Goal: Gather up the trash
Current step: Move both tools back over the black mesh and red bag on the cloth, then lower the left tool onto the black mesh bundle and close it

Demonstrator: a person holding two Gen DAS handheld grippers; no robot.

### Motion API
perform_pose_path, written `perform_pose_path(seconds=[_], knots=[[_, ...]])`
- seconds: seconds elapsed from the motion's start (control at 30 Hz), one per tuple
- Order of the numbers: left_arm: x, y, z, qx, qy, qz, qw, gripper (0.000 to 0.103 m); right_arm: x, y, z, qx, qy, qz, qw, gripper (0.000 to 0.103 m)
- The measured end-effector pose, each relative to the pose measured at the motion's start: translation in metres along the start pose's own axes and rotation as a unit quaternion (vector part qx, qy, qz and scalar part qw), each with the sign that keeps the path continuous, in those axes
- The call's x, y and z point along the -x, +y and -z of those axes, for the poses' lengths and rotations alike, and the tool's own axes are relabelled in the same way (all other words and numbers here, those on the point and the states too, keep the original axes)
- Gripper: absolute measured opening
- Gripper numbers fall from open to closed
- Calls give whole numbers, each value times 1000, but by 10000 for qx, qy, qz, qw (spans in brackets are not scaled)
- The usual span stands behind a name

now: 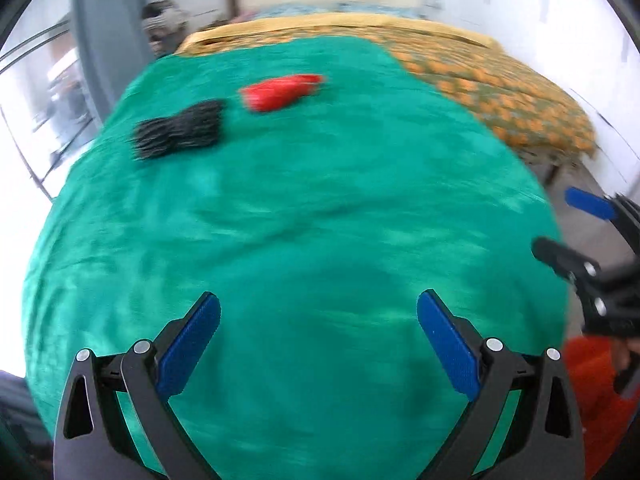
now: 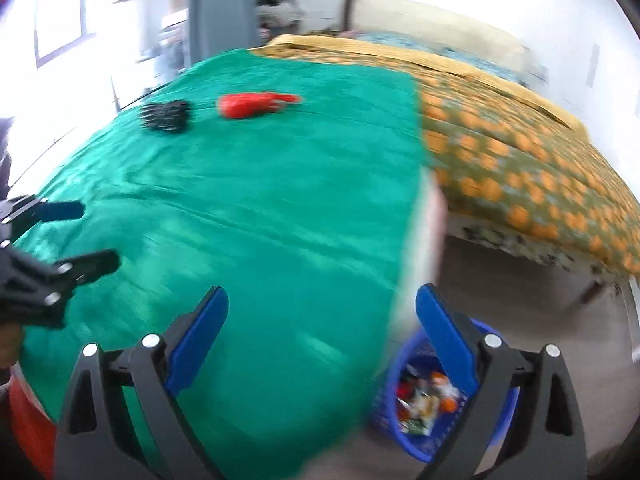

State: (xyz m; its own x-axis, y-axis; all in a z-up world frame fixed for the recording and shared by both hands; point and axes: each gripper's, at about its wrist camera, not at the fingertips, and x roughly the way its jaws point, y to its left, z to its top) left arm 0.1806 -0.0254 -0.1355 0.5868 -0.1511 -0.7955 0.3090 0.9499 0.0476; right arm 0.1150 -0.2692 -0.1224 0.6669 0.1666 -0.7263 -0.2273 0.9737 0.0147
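The left gripper (image 1: 318,316) is seen in its own wrist view with the blue pads (image 1: 188,350) spread wide, and nothing is held between them; only the green cloth (image 1: 304,208) is seen beneath. The right gripper (image 2: 322,312) is likewise shown with its fingers spread far apart and empty, poised over the near right edge of the green cloth (image 2: 248,208). In the left wrist view the right gripper (image 1: 560,224) is also caught at the right edge of the cloth, and in the right wrist view the left gripper (image 2: 80,236) is seen over the cloth's left side, open as well.

Just off the near right corner of the green cloth, on the floor, a blue plastic basket (image 2: 384,404) is placed, partly hidden behind the right gripper's finger; crumpled wrappers (image 2: 424,404) in white, red, orange and green are seen piled inside it.

Toward the far side of the green cloth, two pieces are left lying on it: a black crumpled item (image 1: 178,128) at the far left, whose exact kind cannot be told through the blur, and just to its right, apart from it, a red wrapper (image 1: 280,92). The same pair is shown in the right wrist view, the black item (image 2: 165,115) and the red wrapper (image 2: 252,105).

Beyond the green cloth's far and right edges, an orange-patterned bedspread (image 2: 520,168) is seen covering the rest of the bed
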Motion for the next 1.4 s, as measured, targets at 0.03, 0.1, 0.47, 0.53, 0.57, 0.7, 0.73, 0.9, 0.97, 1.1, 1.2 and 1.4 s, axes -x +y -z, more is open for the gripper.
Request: perform_pose_path(seconds=[0.03,0.1,0.47,0.53,0.57,0.7,0.73,0.9,0.97,1.1,1.2,1.4], knots=[[-1,11,-3,72,-15,-60,10000,97,-8,14,-11,61,17,-78,9999,93],[-6,38,-18,296,-53,-222,9993,97,-29,35,-27,197,157,-199,9995,94],[-68,94,-141,2015,-467,-1195,9710,97,-94,64,-58,163,563,-622,9963,96],[-91,95,-160,2162,-360,-1622,9621,97,-95,63,-59,182,568,-604,9964,96],[-99,97,-166,2227,-285,-1767,9583,97,-95,62,-59,175,570,-609,9964,96],[-127,110,-164,2348,139,-2120,9486,97,-94,62,-60,178,575,-606,9963,96],[-126,112,-159,2330,175,-2094,9495,97,-94,62,-60,175,574,-608,9963,96],[-91,129,-129,1606,103,-1852,9694,97,-94,63,-59,178,567,-598,9964,96],[-78,143,-119,1352,76,-1620,9775,97,-93,62,-59,182,567,-595,9965,96],[-56,169,-103,1198,-64,-728,9901,97,-95,63,-59,186,565,-585,9965,96],[-52,178,-101,1299,-249,-396,9904,97,-93,63,-59,203,561,-548,9967,95],[-91,166,-120,1766,-80,-306,9838,97,-92,63,-58,206,562,-539,9968,95]])
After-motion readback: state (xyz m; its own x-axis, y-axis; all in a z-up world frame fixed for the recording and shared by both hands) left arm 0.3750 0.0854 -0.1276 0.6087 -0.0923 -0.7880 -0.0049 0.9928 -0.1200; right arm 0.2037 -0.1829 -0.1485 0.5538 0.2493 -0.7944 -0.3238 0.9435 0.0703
